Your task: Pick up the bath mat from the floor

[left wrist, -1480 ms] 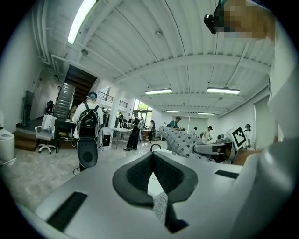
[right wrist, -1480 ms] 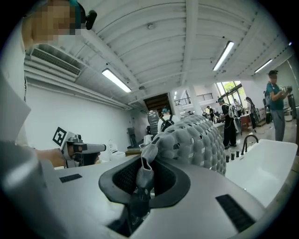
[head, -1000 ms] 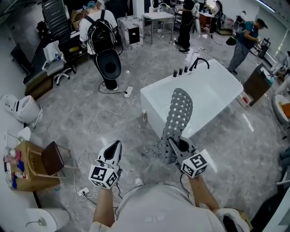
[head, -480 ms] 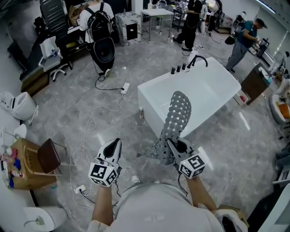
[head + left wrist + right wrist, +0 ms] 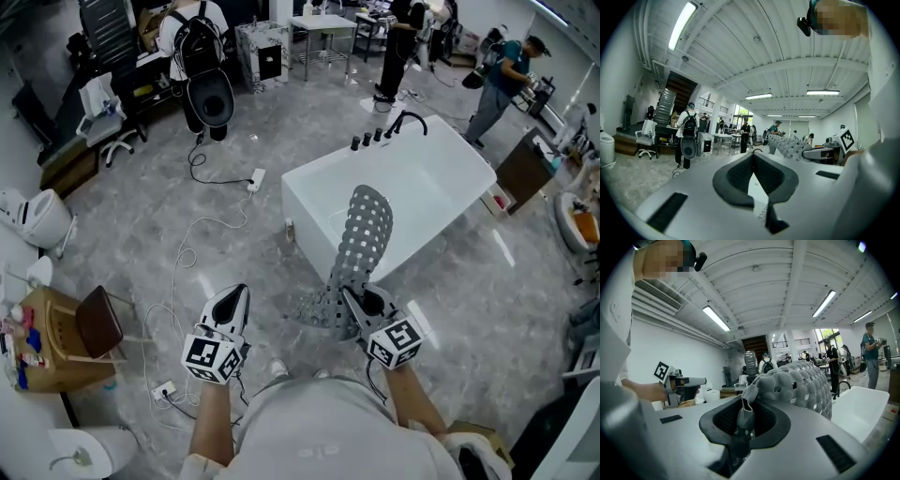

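Between the clamped jaws of the right gripper, a grey, perforated, seemingly rubbery bath mat; left gripper closed.

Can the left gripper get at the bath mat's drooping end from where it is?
Probably yes. Nothing stands between the left gripper and the bath mat held by the right gripper, but its shut jaws would need opening first.
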The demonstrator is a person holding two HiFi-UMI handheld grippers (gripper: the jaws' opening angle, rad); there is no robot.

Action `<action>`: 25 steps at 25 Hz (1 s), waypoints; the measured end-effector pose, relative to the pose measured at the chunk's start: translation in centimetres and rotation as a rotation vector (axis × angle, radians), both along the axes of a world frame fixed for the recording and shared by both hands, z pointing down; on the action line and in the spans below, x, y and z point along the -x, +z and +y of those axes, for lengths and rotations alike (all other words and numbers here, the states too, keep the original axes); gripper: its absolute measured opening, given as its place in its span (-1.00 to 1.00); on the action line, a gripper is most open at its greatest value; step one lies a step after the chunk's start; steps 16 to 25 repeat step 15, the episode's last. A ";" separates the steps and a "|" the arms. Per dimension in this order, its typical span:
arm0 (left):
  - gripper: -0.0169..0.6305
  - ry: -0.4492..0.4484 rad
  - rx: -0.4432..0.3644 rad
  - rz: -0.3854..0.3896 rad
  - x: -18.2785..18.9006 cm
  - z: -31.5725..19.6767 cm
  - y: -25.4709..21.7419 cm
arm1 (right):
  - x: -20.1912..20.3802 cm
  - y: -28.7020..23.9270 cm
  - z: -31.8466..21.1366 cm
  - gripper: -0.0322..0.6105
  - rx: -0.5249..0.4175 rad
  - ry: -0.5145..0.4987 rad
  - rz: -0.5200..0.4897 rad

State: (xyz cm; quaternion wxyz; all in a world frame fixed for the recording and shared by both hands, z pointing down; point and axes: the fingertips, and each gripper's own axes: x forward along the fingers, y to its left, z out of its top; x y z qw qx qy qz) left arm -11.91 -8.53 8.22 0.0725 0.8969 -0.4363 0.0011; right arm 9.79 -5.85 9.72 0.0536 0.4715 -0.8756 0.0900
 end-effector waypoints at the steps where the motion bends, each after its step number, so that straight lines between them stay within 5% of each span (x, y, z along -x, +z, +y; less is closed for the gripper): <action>1: -0.90 0.000 0.002 -0.001 0.0 0.0 0.0 | 0.0 -0.1 0.0 -0.70 0.000 0.001 0.002; 25: -0.90 -0.004 0.008 -0.008 0.1 0.8 0.1 | -0.1 0.4 0.9 -0.70 0.019 0.010 0.000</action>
